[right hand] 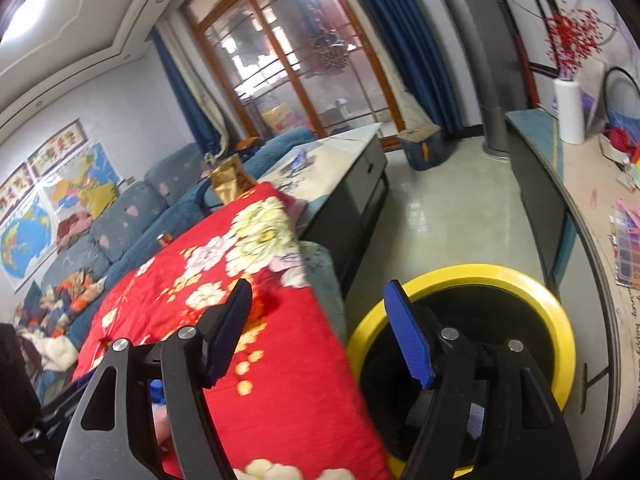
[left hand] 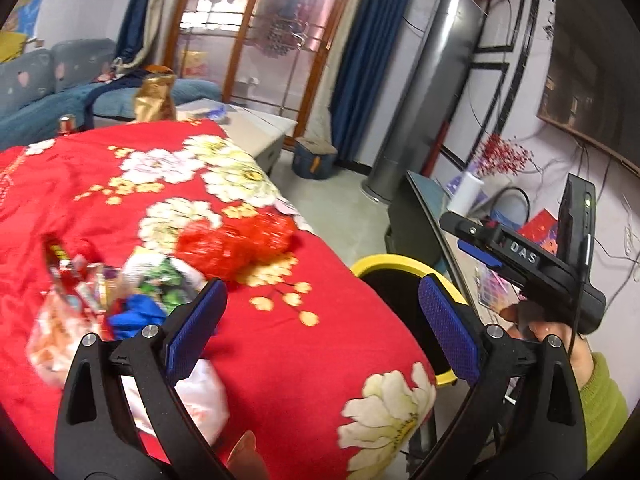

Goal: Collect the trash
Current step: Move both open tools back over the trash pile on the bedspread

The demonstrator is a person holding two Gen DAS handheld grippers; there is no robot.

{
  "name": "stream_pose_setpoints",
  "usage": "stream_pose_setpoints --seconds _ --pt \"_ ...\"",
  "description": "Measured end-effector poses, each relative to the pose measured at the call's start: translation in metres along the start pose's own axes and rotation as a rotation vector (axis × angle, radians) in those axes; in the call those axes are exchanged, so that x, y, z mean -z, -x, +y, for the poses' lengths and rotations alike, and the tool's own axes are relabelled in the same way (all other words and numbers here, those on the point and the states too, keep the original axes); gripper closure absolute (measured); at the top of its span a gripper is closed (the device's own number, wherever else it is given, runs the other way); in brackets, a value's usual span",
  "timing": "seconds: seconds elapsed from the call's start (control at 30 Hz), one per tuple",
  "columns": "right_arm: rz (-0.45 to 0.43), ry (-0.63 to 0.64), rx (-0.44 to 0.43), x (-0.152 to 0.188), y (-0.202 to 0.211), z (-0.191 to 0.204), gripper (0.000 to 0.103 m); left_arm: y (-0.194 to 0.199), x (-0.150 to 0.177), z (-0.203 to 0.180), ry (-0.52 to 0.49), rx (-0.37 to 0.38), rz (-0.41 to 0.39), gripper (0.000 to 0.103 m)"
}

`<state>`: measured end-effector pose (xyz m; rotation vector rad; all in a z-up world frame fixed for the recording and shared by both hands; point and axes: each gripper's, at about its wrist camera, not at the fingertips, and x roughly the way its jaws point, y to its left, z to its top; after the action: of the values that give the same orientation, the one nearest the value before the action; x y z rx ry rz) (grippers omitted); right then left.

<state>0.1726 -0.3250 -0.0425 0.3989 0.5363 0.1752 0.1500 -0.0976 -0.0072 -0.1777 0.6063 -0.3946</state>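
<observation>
While trash [left hand: 120, 292] lies near-left on the red cloth [left hand: 280, 340] | we hold left gripper [left hand: 320, 320] and right gripper [right hand: 320, 336] spread, empty | bin [right hand: 560, 320] sits right for drops.

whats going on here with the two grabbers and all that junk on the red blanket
A person is clearing trash off a red floral blanket with a tool in each hand. The left tool and the right tool both stand open with nothing in them. A yellow-rimmed bin sits on the floor beside the blanket. A pile of wrappers, a red plastic bag and a white bag are on the blanket, not yet collected.
</observation>
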Motion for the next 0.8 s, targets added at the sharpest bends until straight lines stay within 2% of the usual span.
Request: stream_pose_setpoints --seconds 0.27,0.8 --pt "0.029 0.076 -0.066 0.01 -0.006 0.042 0.034 0.026 -0.003 0.029 0.027 -0.073 -0.063 0.015" --pt "0.11 0.206 -0.16 0.039 -0.025 0.113 0.032 0.06 -0.001 0.1 0.139 -0.192 -0.12 0.015"
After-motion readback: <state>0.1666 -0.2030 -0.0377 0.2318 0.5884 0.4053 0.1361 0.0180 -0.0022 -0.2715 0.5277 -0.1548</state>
